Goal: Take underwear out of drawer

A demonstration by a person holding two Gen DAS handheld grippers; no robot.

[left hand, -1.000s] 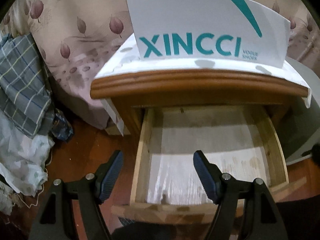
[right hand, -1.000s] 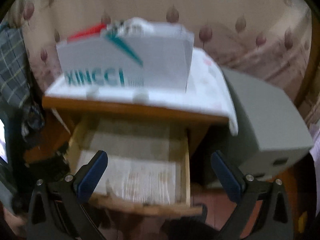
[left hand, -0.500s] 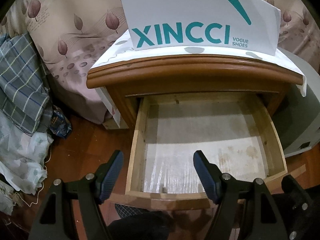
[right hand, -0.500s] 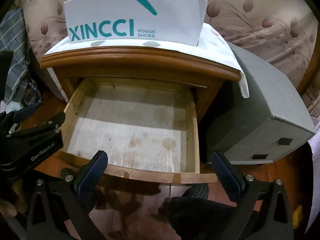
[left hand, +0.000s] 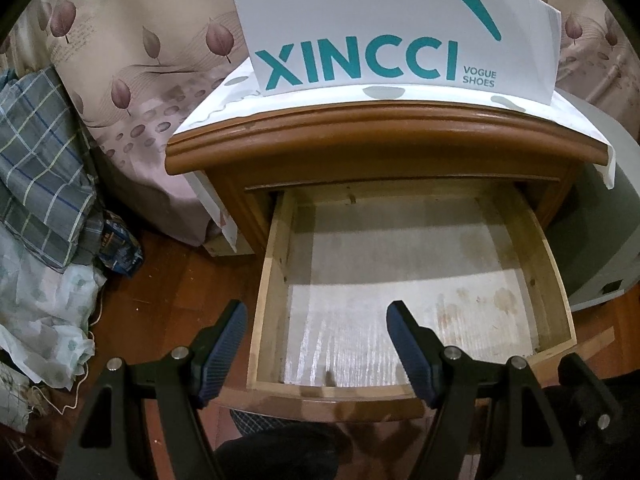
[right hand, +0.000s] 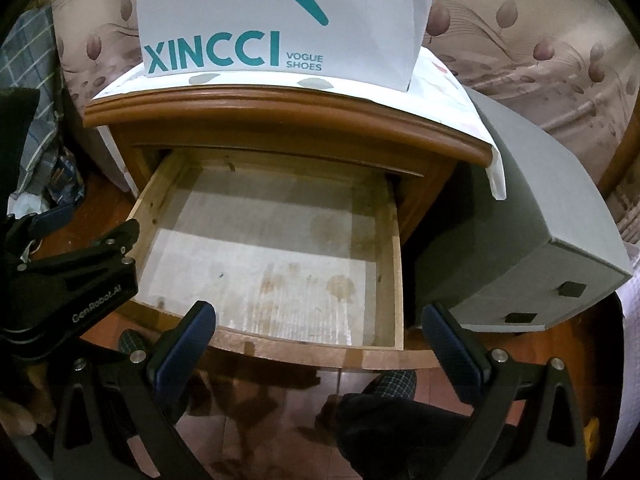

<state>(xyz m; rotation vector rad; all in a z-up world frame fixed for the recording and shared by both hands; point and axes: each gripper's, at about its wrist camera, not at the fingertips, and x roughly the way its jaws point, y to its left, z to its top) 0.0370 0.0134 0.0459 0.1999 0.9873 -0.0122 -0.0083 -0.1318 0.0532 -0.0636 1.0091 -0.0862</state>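
The wooden nightstand drawer (left hand: 276, 264) is pulled out; it also shows in the right wrist view (right hand: 390, 264). Only a stained white liner (left hand: 400, 300) lies inside; no underwear is visible in it. My left gripper (left hand: 316, 328) is open and empty, above the drawer's front left corner. My right gripper (right hand: 318, 332) is open and empty, above the drawer's front edge. The left gripper's body (right hand: 72, 280) shows at the left of the right wrist view.
A white XINCCI shoe bag (left hand: 400, 32) stands on the nightstand top (left hand: 360, 136). A grey box (right hand: 552, 248) stands right of the nightstand. Plaid cloth and bags (left hand: 36, 184) are piled on the floor at left. A leaf-patterned bedcover (left hand: 140, 72) is behind.
Both grippers have drawn back and risen a little from the drawer, so more of the drawer front and floor shows. The right view has steadied from a blur. Both stay open.
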